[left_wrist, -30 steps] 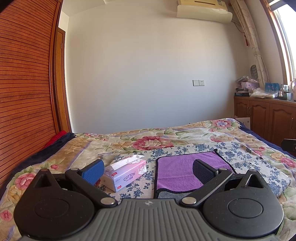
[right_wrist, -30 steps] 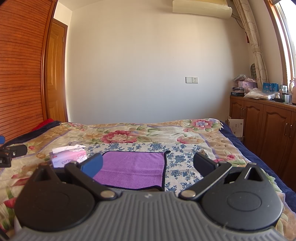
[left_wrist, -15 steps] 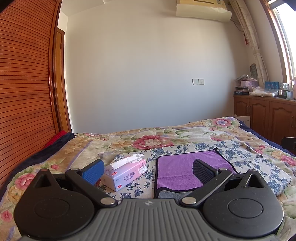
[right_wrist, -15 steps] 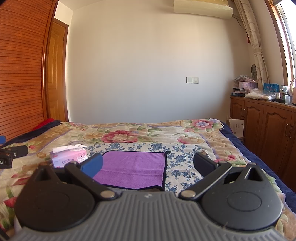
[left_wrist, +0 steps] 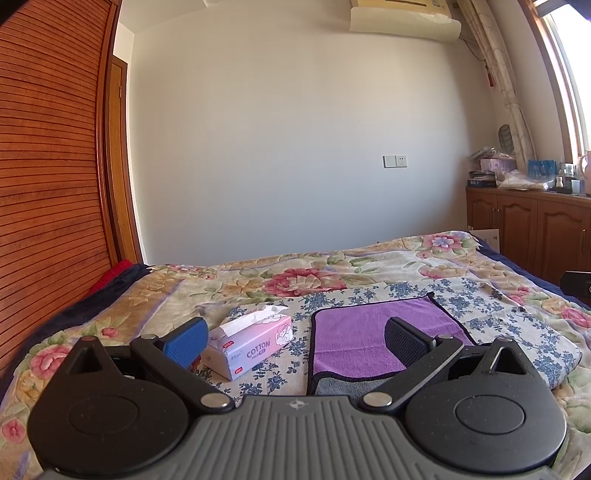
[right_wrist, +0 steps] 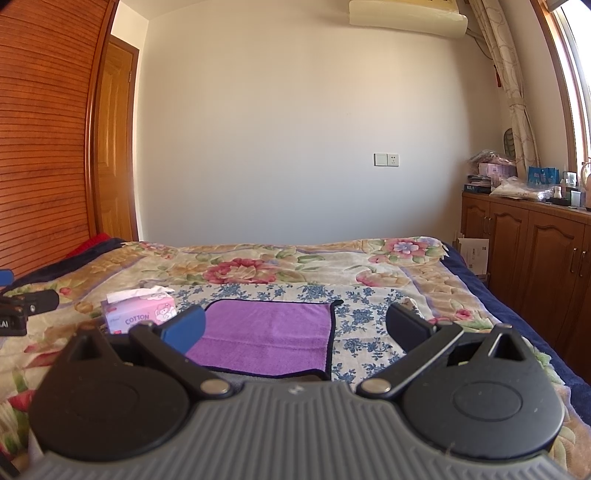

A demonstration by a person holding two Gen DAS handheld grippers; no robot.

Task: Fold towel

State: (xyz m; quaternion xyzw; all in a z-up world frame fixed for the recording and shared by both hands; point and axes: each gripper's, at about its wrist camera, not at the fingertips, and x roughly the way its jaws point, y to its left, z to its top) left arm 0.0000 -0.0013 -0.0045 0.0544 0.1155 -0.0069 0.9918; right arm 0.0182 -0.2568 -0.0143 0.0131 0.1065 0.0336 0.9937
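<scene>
Left claw point(left_wrist: 295, 341): jaws spread wide, nothing between them, touching nothing; blue pad on one finger, black ribbed pad on the other; it hangs above the near edge of the bed point(left_wrist: 369, 266). Right claw point(right_wrist: 295, 330): same spread, also holding nothing and clear of the cloth.

Towel point(left_wrist: 369, 339): purple face with a dark border, lying flat on the blue-flowered sheet point(left_wrist: 517, 332) near the bed's near edge; at its near edge a grey underside shows, turned up; in the right wrist view the towel point(right_wrist: 266, 332) sits between my two fingers, flat, small dark loop at its far right corner.

Tissue box point(left_wrist: 251, 343): pink and white, just beside the towel's left edge, not touching it; white tissue sticking out of the top; big print reads "COTTON"; smaller print under it is too small to read; cartoon figure on the end face. Same box in the right wrist view point(right_wrist: 140, 310), "COTTON" legible again.

Left claw body pokes in at the left edge of the right wrist view, white letters "AI" on it, the rest cut off. Far wall: a white switch plate point(right_wrist: 386, 160); air conditioner point(right_wrist: 406, 13) at the top, no readable marking.
</scene>
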